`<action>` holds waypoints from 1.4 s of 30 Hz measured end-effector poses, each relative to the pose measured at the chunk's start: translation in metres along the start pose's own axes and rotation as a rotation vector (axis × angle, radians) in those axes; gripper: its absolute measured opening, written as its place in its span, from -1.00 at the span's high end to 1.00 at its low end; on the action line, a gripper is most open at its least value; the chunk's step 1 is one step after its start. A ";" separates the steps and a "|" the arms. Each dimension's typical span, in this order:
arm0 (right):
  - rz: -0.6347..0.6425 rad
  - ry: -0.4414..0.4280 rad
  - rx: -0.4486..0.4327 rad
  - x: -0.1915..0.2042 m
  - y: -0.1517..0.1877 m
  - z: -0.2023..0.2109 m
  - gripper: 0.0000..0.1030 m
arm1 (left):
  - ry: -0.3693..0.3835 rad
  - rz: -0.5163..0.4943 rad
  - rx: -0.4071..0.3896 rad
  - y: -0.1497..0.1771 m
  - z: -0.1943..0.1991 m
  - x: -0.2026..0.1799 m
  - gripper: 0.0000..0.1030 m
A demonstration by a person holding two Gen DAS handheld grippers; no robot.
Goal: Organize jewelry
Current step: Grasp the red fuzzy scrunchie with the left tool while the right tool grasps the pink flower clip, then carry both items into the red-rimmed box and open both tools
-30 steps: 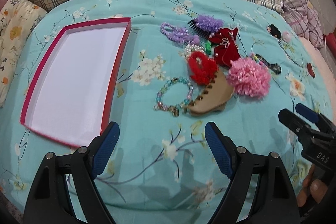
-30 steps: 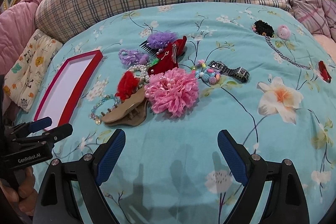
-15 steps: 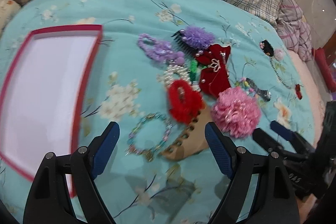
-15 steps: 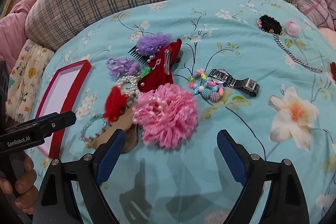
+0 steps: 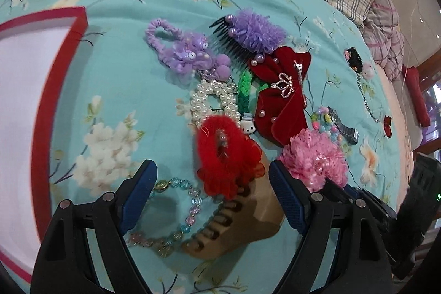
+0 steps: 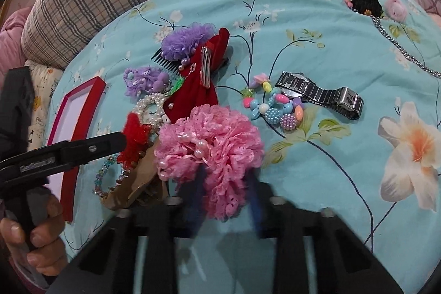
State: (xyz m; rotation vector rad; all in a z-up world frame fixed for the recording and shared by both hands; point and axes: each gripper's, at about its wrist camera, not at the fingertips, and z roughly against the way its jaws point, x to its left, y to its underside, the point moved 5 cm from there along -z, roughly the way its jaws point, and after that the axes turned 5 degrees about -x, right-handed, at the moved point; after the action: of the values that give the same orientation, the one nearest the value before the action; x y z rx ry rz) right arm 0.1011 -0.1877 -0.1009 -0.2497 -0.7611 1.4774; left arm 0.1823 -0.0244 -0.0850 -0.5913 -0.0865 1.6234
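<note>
A heap of hair ornaments and jewelry is spread on a bed under a teal floral cover (image 5: 115,79). The left hand-held gripper (image 5: 212,197) is held with its jaws spread wide over the near end of the heap; a red scrunchie (image 5: 226,153), a tan claw clip (image 5: 242,222) and a bead bracelet (image 5: 171,214) lie below the gap, none of them pinched. The right hand-held gripper (image 6: 226,197) is seen blurred, its jaws closing on the near edge of a pink scrunchie (image 6: 209,139), whose lace is caught between the blue pads (image 6: 197,192). A red-rimmed tray (image 5: 41,112) with a white floor lies just left of the heap. Farther back are a purple comb (image 5: 248,32), a purple tie (image 5: 182,51), pearl strands (image 5: 215,101) and a dark red bow (image 5: 281,95) (a silver crown pinned on it). A metal watch (image 6: 319,94) lies right of the heap, touching a pastel bead cluster (image 6: 275,109). A hand (image 6: 35,236) is seen gripping the left handle.
</note>
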 end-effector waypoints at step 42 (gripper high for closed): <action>0.178 -0.182 -0.095 0.136 -0.004 0.046 0.81 | -0.015 0.039 -0.218 0.039 0.142 0.088 0.92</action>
State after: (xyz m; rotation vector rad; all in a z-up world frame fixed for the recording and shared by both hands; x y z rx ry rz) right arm 0.0653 -0.0726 -0.0230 -0.2621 -0.9777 1.6496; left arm 0.0854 0.0931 -0.0063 -0.7513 -0.2676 1.6679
